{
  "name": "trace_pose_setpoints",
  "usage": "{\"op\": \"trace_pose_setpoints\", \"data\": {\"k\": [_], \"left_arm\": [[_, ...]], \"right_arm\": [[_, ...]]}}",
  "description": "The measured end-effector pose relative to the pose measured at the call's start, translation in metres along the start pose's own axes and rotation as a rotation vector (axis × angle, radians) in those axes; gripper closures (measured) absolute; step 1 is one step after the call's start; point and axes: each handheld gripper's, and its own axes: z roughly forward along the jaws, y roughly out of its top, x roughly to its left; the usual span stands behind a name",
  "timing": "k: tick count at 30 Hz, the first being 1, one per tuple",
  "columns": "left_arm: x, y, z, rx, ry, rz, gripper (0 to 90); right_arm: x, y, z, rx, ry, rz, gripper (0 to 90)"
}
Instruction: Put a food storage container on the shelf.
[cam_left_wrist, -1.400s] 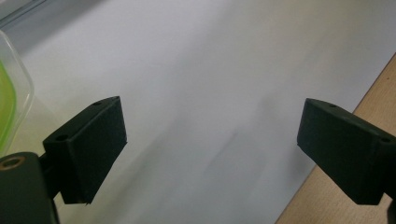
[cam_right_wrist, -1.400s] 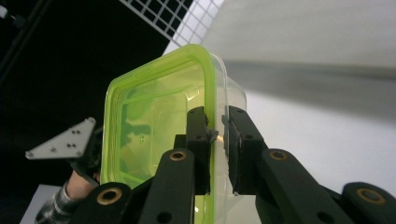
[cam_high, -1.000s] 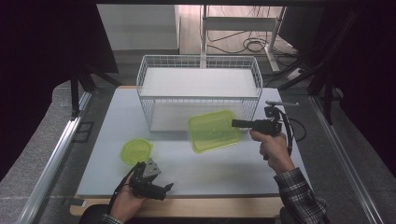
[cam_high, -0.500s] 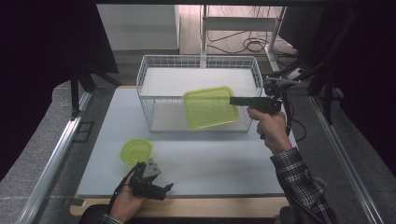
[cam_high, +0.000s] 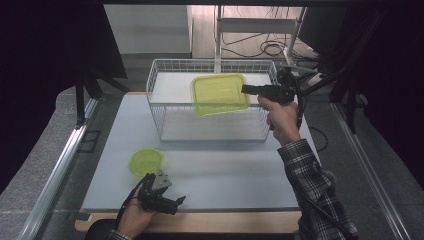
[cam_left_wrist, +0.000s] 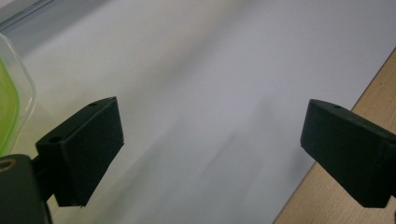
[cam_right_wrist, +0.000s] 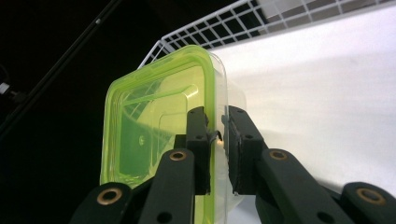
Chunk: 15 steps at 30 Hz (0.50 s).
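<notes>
Right gripper view: right gripper (cam_right_wrist: 215, 135) apparently gripping container (cam_right_wrist: 159, 135).

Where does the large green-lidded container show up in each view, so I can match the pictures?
High view: the large container is upper centre, held over the wire basket by the right hand-held gripper.
Left gripper view: not this one; the green at the left edge is the small container.
Right gripper view: left of centre, edge clamped between the jaws.
Shared landmark: the wire basket.
</notes>
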Motion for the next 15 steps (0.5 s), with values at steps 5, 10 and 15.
{"op": "trace_pose_setpoints", "data": {"k": [5,10,15], "left_arm": [[0.0,0.0,0.0,0.001,-0.002,0.001,5.3],[0.0,0.0,0.0,0.002,-0.002,0.003,5.3],[-0.001,0.0,0.0,0.001,0.002,0.004,5.3]], "right_arm": [[0.003,0.01,0.008,-0.029,-0.023,-0.004,79.8],[0.004,0.019,0.015,-0.056,-0.048,-0.008,79.8],[0.004,0.025,0.024,-0.074,-0.087,-0.012,79.8]]}}
